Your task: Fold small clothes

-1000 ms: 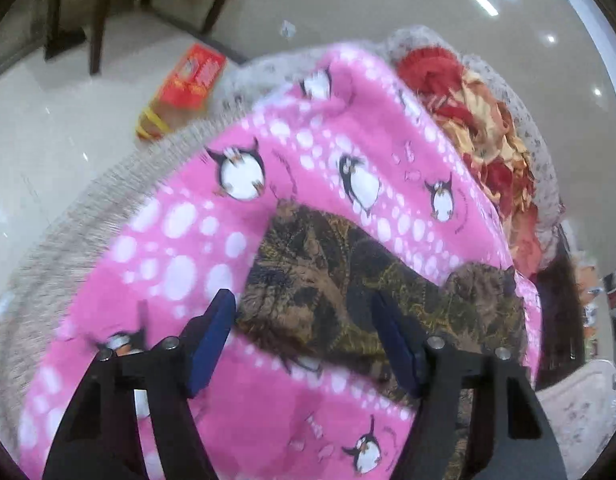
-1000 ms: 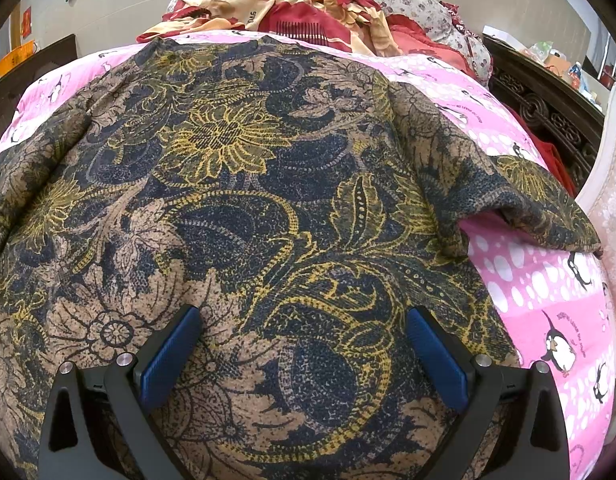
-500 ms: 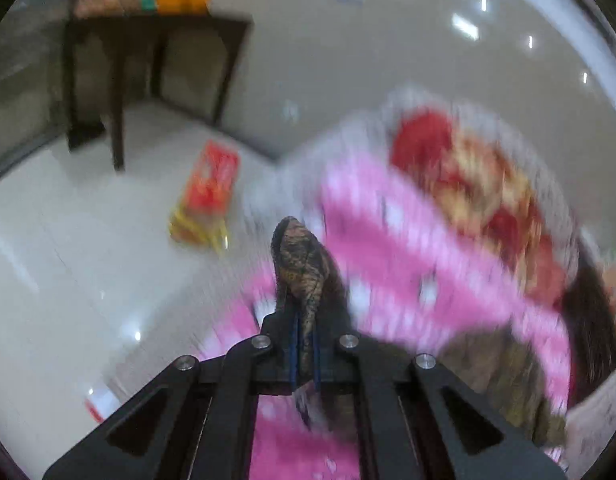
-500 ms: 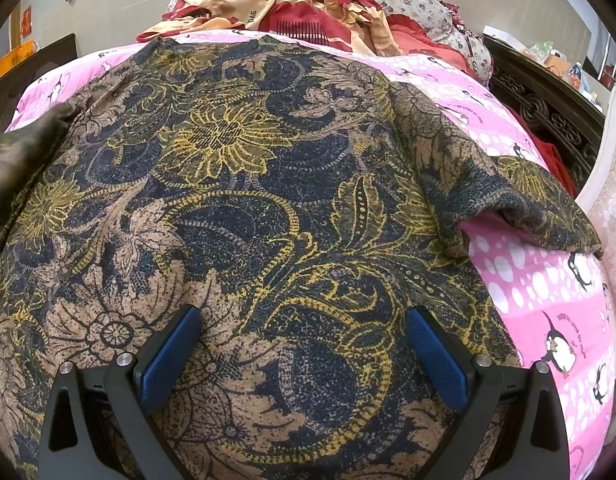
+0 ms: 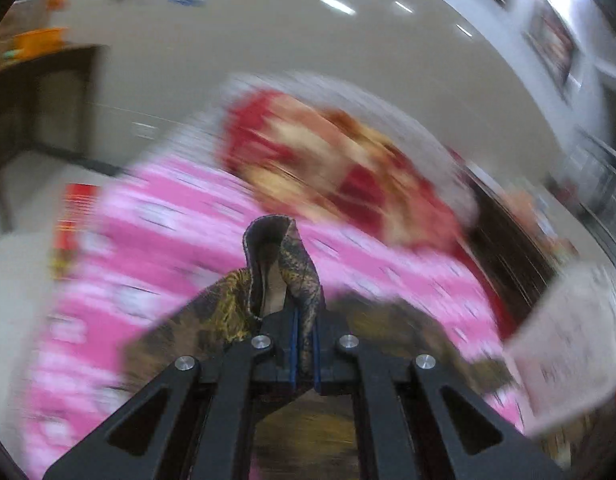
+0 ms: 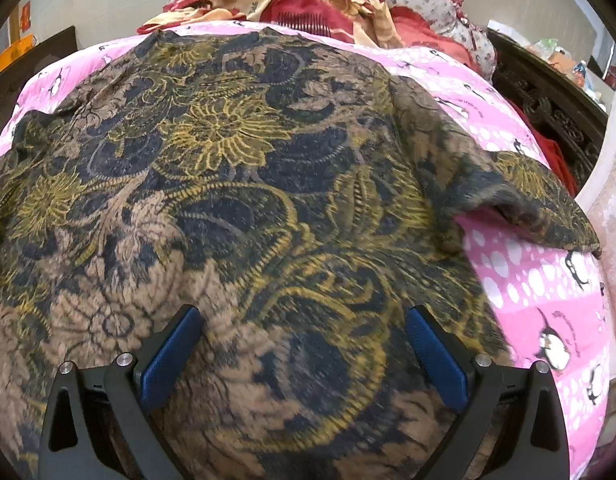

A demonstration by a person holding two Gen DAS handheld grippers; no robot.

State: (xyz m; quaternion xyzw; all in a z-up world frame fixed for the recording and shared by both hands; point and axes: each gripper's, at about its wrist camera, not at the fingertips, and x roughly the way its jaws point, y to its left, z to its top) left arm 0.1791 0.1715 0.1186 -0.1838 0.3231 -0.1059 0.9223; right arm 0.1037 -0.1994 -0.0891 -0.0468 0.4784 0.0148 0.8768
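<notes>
A dark floral garment (image 6: pixel 244 184), brown, navy and yellow, lies spread on a pink penguin blanket (image 6: pixel 523 276). My left gripper (image 5: pixel 304 320) is shut on a fold of the garment's sleeve (image 5: pixel 296 264) and holds it lifted above the blanket (image 5: pixel 156 248); this view is motion-blurred. My right gripper (image 6: pixel 304 336) is open, its blue pads (image 6: pixel 170 356) low over the garment's near part, holding nothing.
A heap of red and cream cloth (image 6: pixel 308 4) lies at the far end of the bed, also in the left wrist view (image 5: pixel 339 168). A dark carved bed frame (image 6: pixel 547 96) runs along the right. A dark table (image 5: pixel 36 96) stands on the floor at left.
My left gripper closed on the sleeve and lifted it, swinging right across the bed. My right gripper stayed open, and the garment under it shifted slightly.
</notes>
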